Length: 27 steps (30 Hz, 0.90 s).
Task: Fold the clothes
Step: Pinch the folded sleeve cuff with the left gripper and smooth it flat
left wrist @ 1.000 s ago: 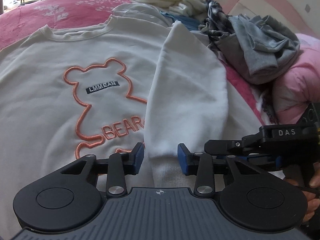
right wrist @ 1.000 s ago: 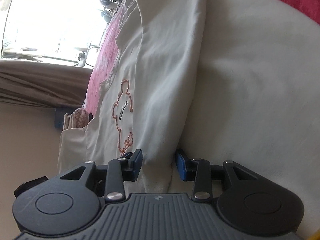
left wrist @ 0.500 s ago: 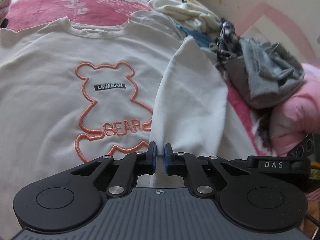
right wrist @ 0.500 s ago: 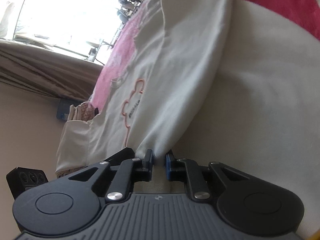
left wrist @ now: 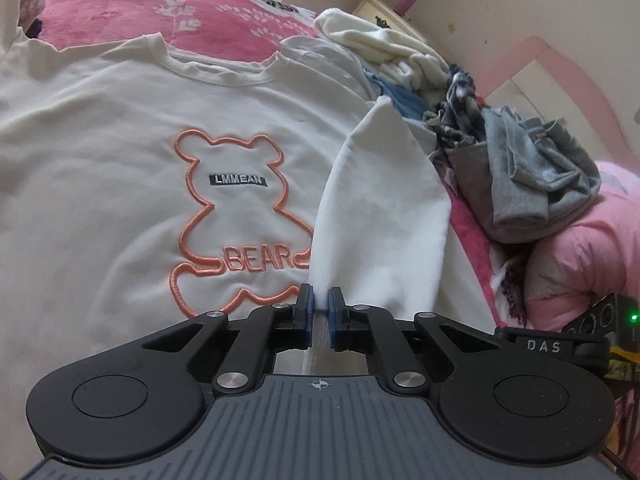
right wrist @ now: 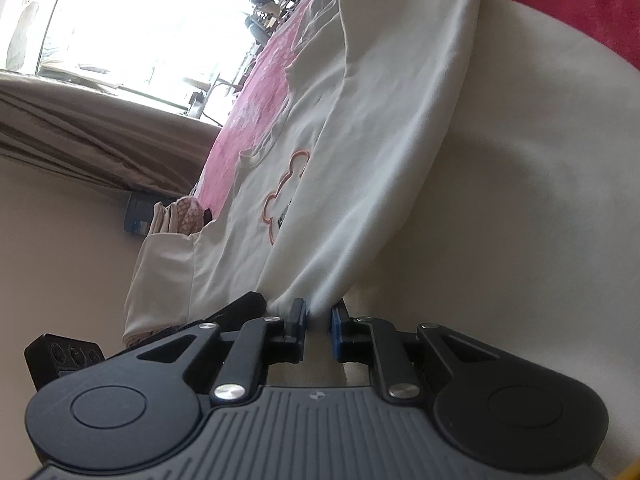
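A bed with a pink floral blanket point(left wrist: 120, 12) carried a cream bear sweatshirt point(left wrist: 100, 152), spread flat just ahead of the jaws. Beyond and right of them lay a heap of clothes point(left wrist: 520, 168) and a pink quilt point(left wrist: 580, 248).

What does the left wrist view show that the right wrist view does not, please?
Only the left wrist view: the word BEAR under the outline, a grey garment pile and a pink pillow. Only the right wrist view: a bright window and a beige curtain. Both: the white sweatshirt on the pink bedspread, with the left tool and right tool each shut on its folded sleeve.
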### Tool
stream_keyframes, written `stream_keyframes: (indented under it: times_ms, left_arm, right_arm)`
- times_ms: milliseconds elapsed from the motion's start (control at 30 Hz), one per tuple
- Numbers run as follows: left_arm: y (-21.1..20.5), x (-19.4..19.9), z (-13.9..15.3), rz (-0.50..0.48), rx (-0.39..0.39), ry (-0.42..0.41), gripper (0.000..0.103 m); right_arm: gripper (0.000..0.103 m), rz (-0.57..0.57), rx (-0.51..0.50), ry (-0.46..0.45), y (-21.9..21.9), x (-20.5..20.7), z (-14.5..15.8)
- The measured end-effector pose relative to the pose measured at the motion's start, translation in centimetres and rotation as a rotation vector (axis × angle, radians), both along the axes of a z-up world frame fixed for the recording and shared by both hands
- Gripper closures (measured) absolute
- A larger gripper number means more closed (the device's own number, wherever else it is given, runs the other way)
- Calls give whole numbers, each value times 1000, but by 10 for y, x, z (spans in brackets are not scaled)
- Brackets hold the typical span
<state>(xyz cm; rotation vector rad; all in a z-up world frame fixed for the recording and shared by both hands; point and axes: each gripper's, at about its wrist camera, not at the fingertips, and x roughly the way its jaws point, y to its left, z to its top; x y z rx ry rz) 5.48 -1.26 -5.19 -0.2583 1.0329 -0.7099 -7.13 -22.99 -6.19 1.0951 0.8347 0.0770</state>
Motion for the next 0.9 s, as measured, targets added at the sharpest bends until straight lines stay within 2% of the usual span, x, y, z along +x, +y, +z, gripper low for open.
stream_keyframes:
  times_ms: [100, 167, 233, 300, 333, 467, 600, 633, 700, 733, 900]
  left_arm:
    - [4, 1, -5, 11, 22, -3, 98]
    - [6, 4, -13, 22, 57, -5, 98]
    - [9, 7, -21, 33, 82, 0, 98]
    - [13, 9, -27, 41, 80, 14, 98]
    - [13, 8, -28, 40, 76, 12, 98]
    - [11, 4, -27, 10, 88, -20, 97]
    - [10, 4, -30, -18, 92, -3, 93]
    - [11, 4, -31, -19, 91, 6, 90]
    - [12, 5, -31, -18, 90, 28, 76]
    - [12, 5, -31, -20, 87, 35, 75]
    - [11, 0, -32, -41, 80, 45, 69]
  right_arm:
    - [75, 41, 0, 34, 3, 1, -1]
    - [68, 85, -94, 63, 8, 3, 5]
    - [68, 86, -233, 69, 11, 0, 17]
    - [68, 17, -319, 28, 5, -9, 32]
    - [68, -28, -324, 0, -2, -13, 37]
    - [65, -197, -241, -97, -35, -28, 44]
    - [54, -161, -134, -21, -44, -9, 27]
    - [52, -147, -96, 2, -44, -3, 21]
    - [51, -133, 24, 24, -45, 5, 6]
    - [51, -121, 74, 32, -45, 9, -1]
    - [48, -127, 138, 88, -40, 23, -20]
